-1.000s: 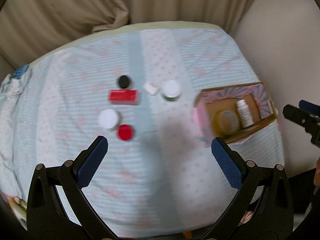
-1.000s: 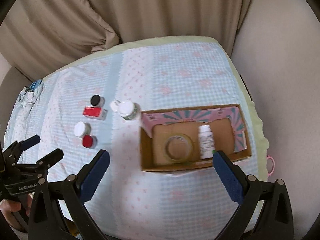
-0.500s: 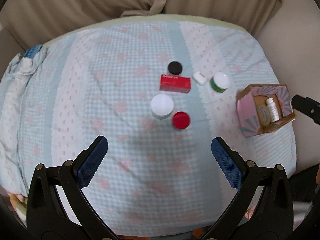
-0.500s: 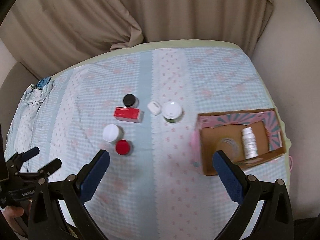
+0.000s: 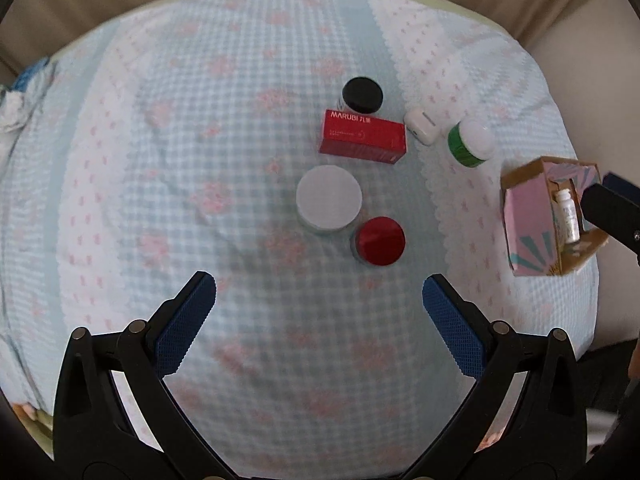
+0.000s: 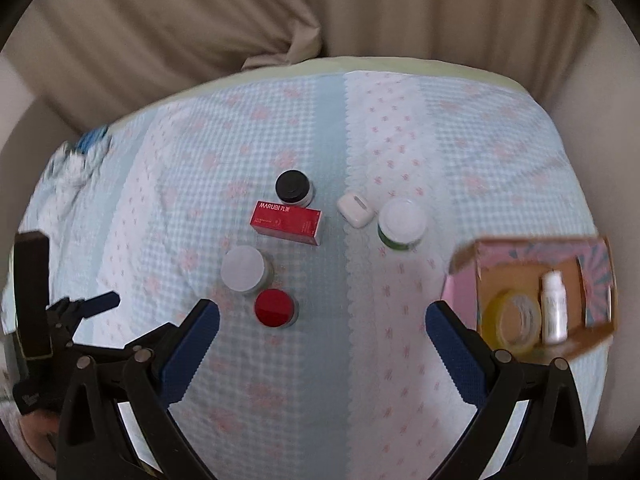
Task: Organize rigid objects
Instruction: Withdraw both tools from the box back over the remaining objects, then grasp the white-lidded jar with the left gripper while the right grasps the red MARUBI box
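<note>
Several small items lie on the checked cloth: a red box [image 5: 362, 136] [image 6: 287, 223], a black-lidded jar [image 5: 362, 95] [image 6: 294, 187], a white-lidded jar [image 5: 329, 199] [image 6: 244, 269], a red-lidded jar [image 5: 380, 241] [image 6: 275, 307], a white earbud case [image 5: 421, 125] [image 6: 354, 209] and a green jar with a white lid [image 5: 471, 142] [image 6: 401, 222]. A cardboard box [image 5: 528, 220] [image 6: 464, 284] at the right holds a tape roll [image 6: 510, 322] and a white bottle [image 5: 568, 216] [image 6: 553, 308]. My left gripper [image 5: 319, 306] and right gripper [image 6: 319, 330] hang open above the cloth, holding nothing.
Beige curtains [image 6: 240, 20] hang behind the bed. Crumpled blue-white fabric [image 5: 16, 96] [image 6: 76, 160] lies at the far left edge. The right gripper's tips [image 5: 612, 212] show near the cardboard box, and the left gripper [image 6: 80, 308] shows at the cloth's left side.
Both views have shifted left and closer to the loose items, so the cardboard box now sits at the right edge. Both grippers stay open and nothing on the cloth has moved.
</note>
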### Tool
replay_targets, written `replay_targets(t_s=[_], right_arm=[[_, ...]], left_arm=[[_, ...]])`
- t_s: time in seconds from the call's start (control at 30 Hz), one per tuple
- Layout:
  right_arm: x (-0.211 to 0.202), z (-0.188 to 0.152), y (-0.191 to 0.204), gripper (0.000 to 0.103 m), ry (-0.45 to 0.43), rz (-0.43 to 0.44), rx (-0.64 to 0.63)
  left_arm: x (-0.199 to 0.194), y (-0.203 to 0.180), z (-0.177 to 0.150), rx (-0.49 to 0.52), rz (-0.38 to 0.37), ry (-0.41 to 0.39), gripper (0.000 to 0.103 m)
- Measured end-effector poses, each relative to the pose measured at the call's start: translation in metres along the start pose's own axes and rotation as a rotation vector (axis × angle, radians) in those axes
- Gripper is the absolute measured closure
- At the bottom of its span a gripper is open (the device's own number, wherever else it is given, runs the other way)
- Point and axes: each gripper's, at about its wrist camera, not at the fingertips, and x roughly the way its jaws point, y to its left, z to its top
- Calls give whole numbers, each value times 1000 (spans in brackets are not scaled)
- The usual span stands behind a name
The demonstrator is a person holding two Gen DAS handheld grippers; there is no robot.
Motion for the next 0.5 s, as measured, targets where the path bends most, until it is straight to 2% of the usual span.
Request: replay_targets(t_s=[0.27,0.43,0.5], right_arm=[[83,52,6,0,67,38,-343],[143,72,15,1,126,98,-503],[168,76,22,6,158,111,-572]], left_arm=[[70,2,28,-115,-11,37,0],[118,2,38,-161,19,65,0],[131,5,40,-181,32,73,0]])
